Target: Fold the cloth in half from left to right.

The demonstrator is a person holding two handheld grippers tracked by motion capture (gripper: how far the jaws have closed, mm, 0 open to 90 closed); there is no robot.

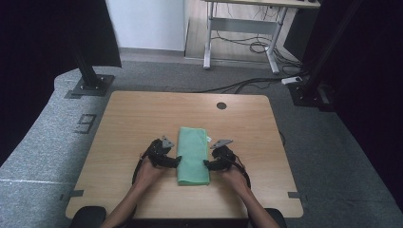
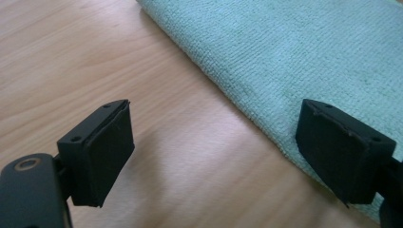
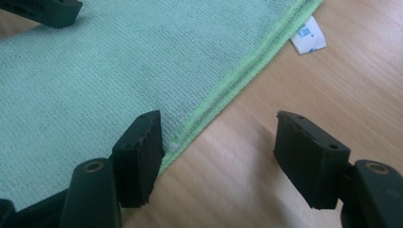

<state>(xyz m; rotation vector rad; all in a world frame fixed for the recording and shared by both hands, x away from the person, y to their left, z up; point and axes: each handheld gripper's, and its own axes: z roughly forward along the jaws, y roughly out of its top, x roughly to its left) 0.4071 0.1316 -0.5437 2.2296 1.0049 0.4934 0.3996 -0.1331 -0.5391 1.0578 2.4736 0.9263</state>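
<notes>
High view: a folded green towel (image 1: 193, 155) lies near-centre on the table (image 1: 133, 114), long axis running near to far, with the left gripper (image 1: 177, 161) and right gripper (image 1: 207, 164) flanking it, equally close. Left gripper view: jaws wide apart, holding nothing — one over the towel's (image 2: 304, 61) folded edge, one over bare wood. Right gripper view: jaws likewise spread and empty, straddling the towel's (image 3: 95, 80) hemmed edge — label (image 3: 308, 35) farther off.

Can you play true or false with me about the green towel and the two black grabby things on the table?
1. The green towel lies folded on the wooden table. True.
2. The left gripper is squeezing the towel. False: it is open, its jaws astride the towel's edge.
3. The right gripper is open. True.
4. A white label sticks out from the towel. True.
5. The towel is red. False: it is green.
</notes>
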